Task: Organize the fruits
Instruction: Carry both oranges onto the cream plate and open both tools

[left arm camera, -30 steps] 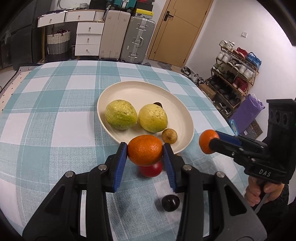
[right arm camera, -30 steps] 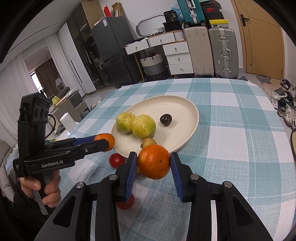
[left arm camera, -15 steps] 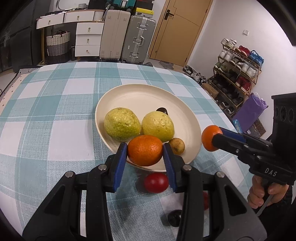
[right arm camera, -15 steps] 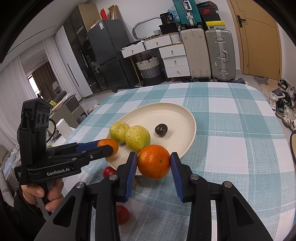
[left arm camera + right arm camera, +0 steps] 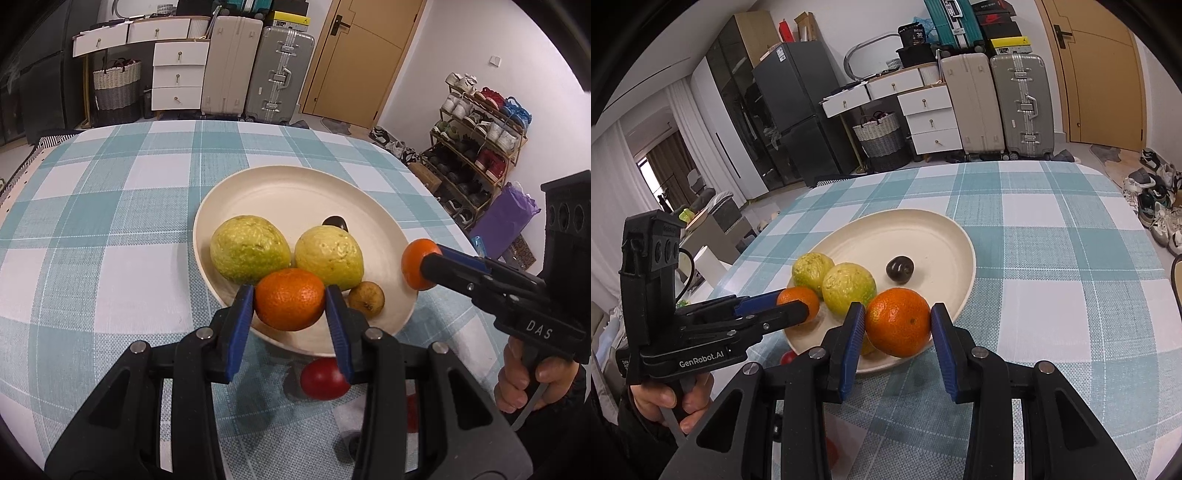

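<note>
1. Two black handheld grippers with blue pads each clench a round orange fruit: the left gripper [image 5: 290, 308] grasps one orange [image 5: 290, 303], the right gripper [image 5: 898, 326] another orange [image 5: 898, 322].
2. Both oranges hang over the near rim of the cream oval plate [image 5: 295, 199]. Best lower each onto bare plate, clear of the two bumpy yellow-green guavas [image 5: 249, 248], before letting go.
3. Being near-round, the oranges show no clear long axis; the plate's runs away from the grippers.
</note>
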